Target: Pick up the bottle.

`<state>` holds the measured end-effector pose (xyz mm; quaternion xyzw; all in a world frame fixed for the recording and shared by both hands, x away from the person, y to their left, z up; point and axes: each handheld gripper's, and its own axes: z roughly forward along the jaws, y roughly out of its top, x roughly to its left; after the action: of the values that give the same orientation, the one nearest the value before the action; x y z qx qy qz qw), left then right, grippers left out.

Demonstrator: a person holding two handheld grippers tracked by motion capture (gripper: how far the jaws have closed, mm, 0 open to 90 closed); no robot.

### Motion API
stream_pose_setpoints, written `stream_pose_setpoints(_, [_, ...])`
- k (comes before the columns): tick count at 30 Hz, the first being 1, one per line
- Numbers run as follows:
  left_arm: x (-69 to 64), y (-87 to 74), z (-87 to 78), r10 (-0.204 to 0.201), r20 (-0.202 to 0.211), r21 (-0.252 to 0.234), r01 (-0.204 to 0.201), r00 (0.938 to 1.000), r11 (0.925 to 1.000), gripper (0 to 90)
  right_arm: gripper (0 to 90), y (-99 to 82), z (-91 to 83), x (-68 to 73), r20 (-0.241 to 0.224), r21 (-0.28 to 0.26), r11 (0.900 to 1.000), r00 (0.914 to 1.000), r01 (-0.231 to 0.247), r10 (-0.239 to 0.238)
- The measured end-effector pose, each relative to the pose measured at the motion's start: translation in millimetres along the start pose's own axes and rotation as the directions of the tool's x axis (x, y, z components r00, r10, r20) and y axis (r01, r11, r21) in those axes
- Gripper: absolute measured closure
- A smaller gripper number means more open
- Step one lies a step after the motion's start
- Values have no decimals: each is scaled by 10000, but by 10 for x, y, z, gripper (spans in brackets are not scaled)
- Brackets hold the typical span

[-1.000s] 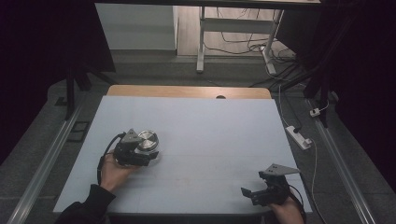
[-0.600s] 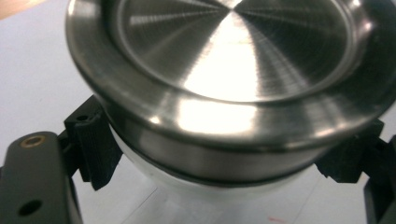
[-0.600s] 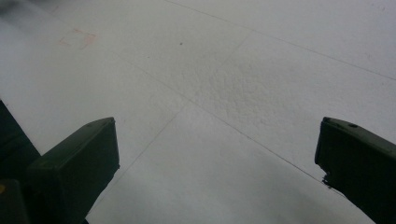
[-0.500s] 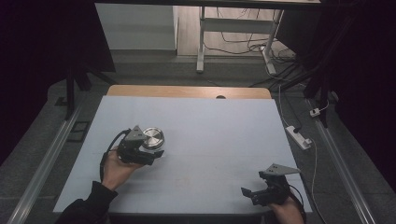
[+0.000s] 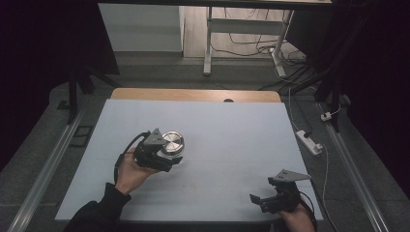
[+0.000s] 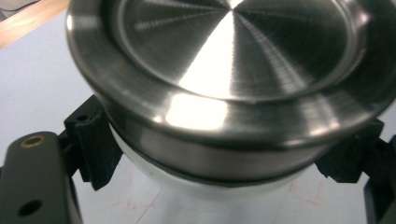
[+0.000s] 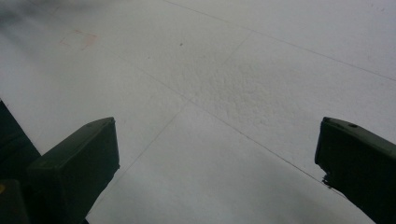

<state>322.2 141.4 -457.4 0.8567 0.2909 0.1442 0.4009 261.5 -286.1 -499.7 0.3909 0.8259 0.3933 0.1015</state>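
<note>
Fingers [image 6: 95, 140] of my left gripper [image 5: 159, 157] are clamped on the steel tin [image 5: 172, 143] below its lid – it sits left of centre over the white table [image 5: 232, 140]. Right gripper [image 5: 273, 198] rests at the near right corner, fingers [image 7: 77, 163] wide apart.

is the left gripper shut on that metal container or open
Shut on it: the left gripper has a black jaw pressed against each side of the steel container, below its lid.
</note>
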Motion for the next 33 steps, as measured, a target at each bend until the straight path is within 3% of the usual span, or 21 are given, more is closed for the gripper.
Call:
stream_pose_setpoints(17, [-212,266,184,678,646,-40,-677,9956,9977,157,0,0,0,-1,-7,2,10000,10000,1,-1])
stream_pose_setpoints(33, [-323,338,324,841,1019,19,-847,9912,9964,157,0,-1,3,1,14,30,10000,10000,79,-79])
